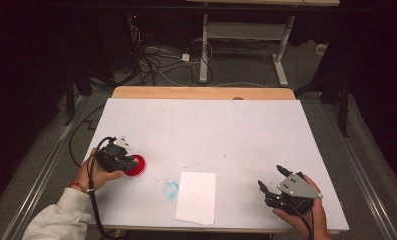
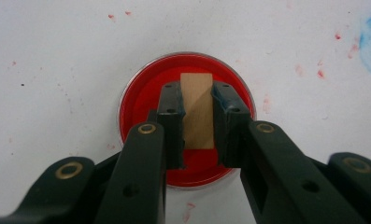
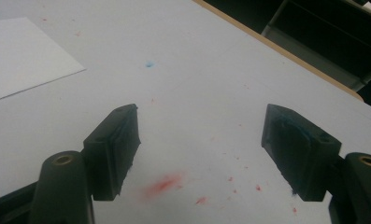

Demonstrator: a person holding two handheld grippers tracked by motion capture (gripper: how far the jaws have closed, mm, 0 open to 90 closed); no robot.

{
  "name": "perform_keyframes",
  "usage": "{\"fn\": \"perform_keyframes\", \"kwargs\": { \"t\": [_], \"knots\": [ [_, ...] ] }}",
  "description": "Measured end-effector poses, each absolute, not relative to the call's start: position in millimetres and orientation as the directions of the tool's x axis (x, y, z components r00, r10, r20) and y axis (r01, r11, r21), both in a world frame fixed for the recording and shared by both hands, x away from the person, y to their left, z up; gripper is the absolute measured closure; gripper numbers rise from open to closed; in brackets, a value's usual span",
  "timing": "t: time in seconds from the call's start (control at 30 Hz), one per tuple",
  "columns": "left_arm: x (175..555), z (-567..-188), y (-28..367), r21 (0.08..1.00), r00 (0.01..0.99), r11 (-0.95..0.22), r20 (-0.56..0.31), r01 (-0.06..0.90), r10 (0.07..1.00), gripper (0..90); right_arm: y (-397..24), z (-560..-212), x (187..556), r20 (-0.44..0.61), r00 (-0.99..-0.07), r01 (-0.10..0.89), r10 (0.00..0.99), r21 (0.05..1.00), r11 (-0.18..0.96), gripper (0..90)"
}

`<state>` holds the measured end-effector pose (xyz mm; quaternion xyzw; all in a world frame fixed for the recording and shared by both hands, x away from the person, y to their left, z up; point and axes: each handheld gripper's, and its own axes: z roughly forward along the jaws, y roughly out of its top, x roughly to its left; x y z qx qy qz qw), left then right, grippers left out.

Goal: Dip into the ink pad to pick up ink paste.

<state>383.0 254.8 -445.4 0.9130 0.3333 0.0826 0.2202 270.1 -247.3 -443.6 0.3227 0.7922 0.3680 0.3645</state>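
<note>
2 grippers in play; left gripper (image 2: 196, 122) has its jaws clamped on a small wooden block (image 2: 197, 109), pads pressing its 2 side faces, held over a red ink pad (image 2: 141, 100). Block's long axis runs along the jaws in the left gripper view, pointing away from the camera and down toward the pad; its far end sits at the red surface, can't tell if it touches. Block looks like plain light tan wood, flat rectangular face, no markings visible. Ink pad is a round, shallow dish, bright red inside with a thin clear or silvery rim, sitting on the white table (image 1: 226, 125). In the high view the left gripper (image 1: 117, 158) is at the left near edge of the table, tilted over the red ink pad (image 1: 137, 165), hand wrapped around it. Just right of it is a blue smudge (image 1: 170, 189), then a white sheet of paper (image 1: 197, 197) lying flat near the front edge. Right gripper (image 1: 270, 176) rests well apart at the right near side, jaws spread wide with nothing between them; right gripper view shows red speckles (image 3: 164, 184) on the table under it.
</note>
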Motion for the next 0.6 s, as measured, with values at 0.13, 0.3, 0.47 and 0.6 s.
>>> {"fn": "perform_keyframes", "kwargs": {
  "t": [0.13,0.3,0.47,0.6],
  "knots": [
    [382.5,-446.3,255.3,0.461,0.761,-0.676,0.002,0.574,0.648,73.8,-247.7,-443.9,270.4,-0.338,-0.525,0.243,0.781,0.82,0.518,28.1],
    [381.8,-448.0,256.9,0.474,0.757,-0.665,-0.007,0.578,0.653,73.8,-247.4,-443.4,269.7,-0.339,-0.525,0.242,0.781,0.82,0.519,28.1],
    [380.1,-448.8,255.9,0.476,0.757,-0.668,0.008,0.572,0.654,73.8,-247.1,-443.5,269.9,-0.336,-0.525,0.246,0.782,0.82,0.517,27.9],
    [380.0,-449.5,256.3,0.48,0.757,-0.665,0.004,0.572,0.654,73.8,-246.7,-443.9,270.1,-0.339,-0.529,0.244,0.778,0.817,0.522,27.9]
  ]
}}
